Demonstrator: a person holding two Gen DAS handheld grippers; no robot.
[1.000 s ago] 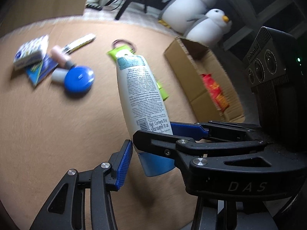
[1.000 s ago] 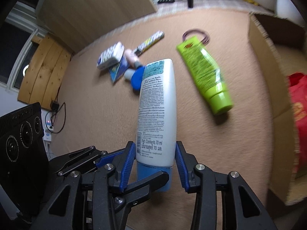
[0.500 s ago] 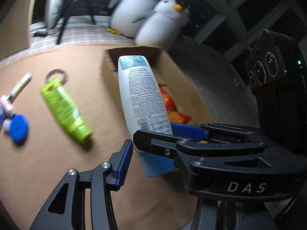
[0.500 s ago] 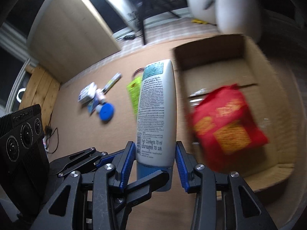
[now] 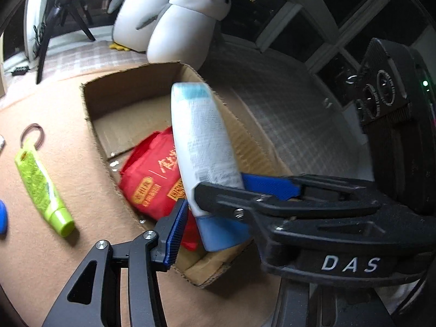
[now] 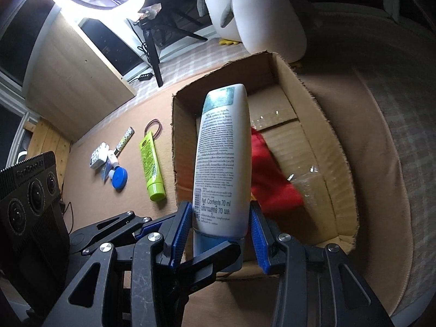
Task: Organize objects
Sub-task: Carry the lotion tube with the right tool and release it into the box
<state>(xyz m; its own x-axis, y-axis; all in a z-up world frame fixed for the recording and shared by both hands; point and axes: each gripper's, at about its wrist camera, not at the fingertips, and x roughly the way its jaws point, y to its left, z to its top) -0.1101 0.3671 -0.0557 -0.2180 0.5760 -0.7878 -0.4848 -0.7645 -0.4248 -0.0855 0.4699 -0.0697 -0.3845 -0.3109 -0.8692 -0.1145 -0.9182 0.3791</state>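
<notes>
Now that both sets of jaws have just eased wider, w/ the right gripper [image 6: 222, 233] barely pinching and the left gripper [image 5: 237, 207] loose around it, my white tube [image 6: 222, 160] hangs mid-frame over the cardboard box [image 6: 324, 125], above the red packet [image 5: 152, 182], so I reckon drop's imminent; green tube [image 6: 151, 166] waits far left.

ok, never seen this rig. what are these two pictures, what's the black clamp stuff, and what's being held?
No robot: a person holds a two-finger clamp in each hand, each with a fisheye camera looking along its fingers. One picture is from the left gripper, the other from the right gripper; each also shows the other's black body. The right one grips a white bottle over a cardboard box holding a red packet. The left one's fingers flank the bottle's blue cap, with a gap on the near side. Both jaws have just been opening. On the brown mat lie a green tube, a blue disc and small items.
</notes>
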